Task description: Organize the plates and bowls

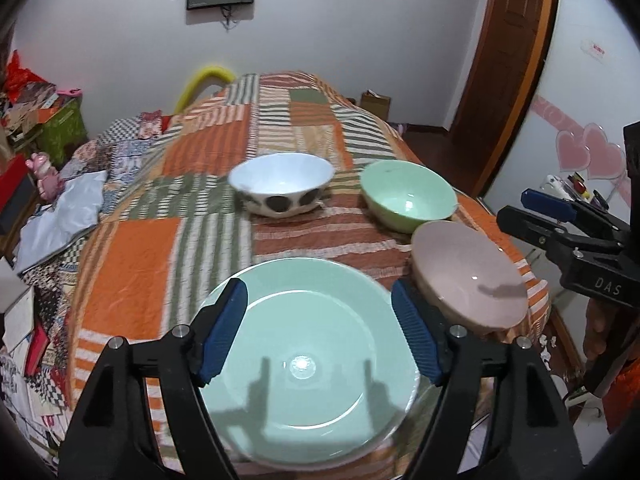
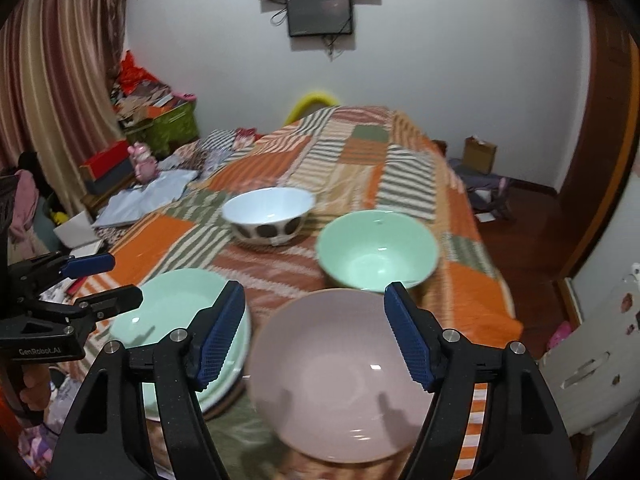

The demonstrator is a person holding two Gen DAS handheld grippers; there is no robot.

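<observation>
the green plate (image 1: 312, 344) lies on the quilt (image 1: 132, 264) at the near edge of the bed, under the left gripper (image 1: 320, 332). this gripper hangs above it with its blue pads wide apart and nothing between them; the pads do not touch the plate. just right of the plate stands the pink bowl (image 2: 344, 372), tilted a little, under the right gripper (image 2: 316, 332). its pads are also wide apart and free of the bowl. behind the pink bowl, almost touching it, is the green bowl (image 2: 378, 250). left of that one, a little apart, stands the white bowl (image 2: 268, 216) with dark dots outside. farther back a yellow tube (image 2: 312, 102) shows behind the bed, and a dark screen (image 2: 320, 14) hangs on the wall.
</observation>
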